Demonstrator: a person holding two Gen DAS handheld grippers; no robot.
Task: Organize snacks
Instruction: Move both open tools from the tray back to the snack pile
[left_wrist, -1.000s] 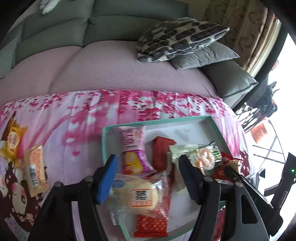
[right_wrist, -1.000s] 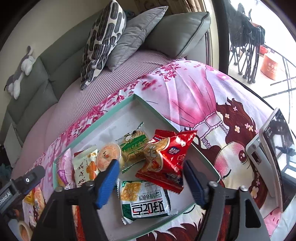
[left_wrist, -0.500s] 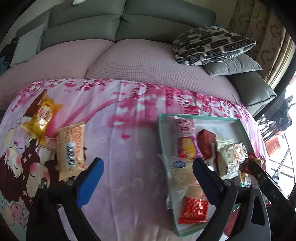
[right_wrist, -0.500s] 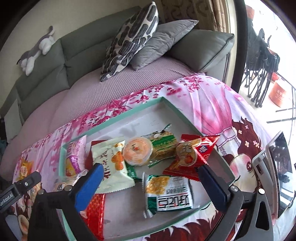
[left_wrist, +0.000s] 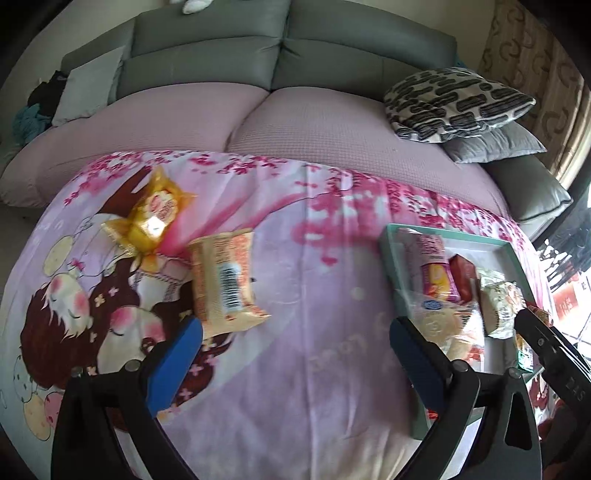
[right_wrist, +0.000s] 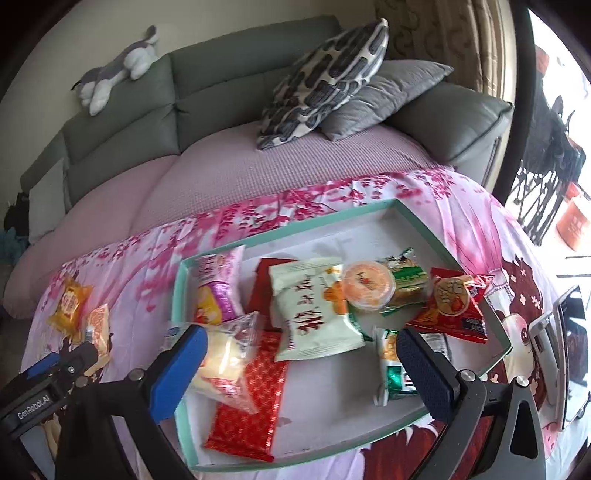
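Left gripper (left_wrist: 295, 338) found wide open and empty, nearer than right gripper (right_wrist: 301, 349), likewise open over teal tray (right_wrist: 177, 291); orange packet (left_wrist: 225, 280) lying on blanket at eleven o'clock beside left pad, long axis twelve-to-six.

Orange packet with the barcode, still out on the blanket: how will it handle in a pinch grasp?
The orange packet looks puffed and crinkly, so probably light and yielding, not stiff. Its glossy film may slip between the pads. It lies flat on the soft blanket, so it likely won't roll, though the fabric may give under it.
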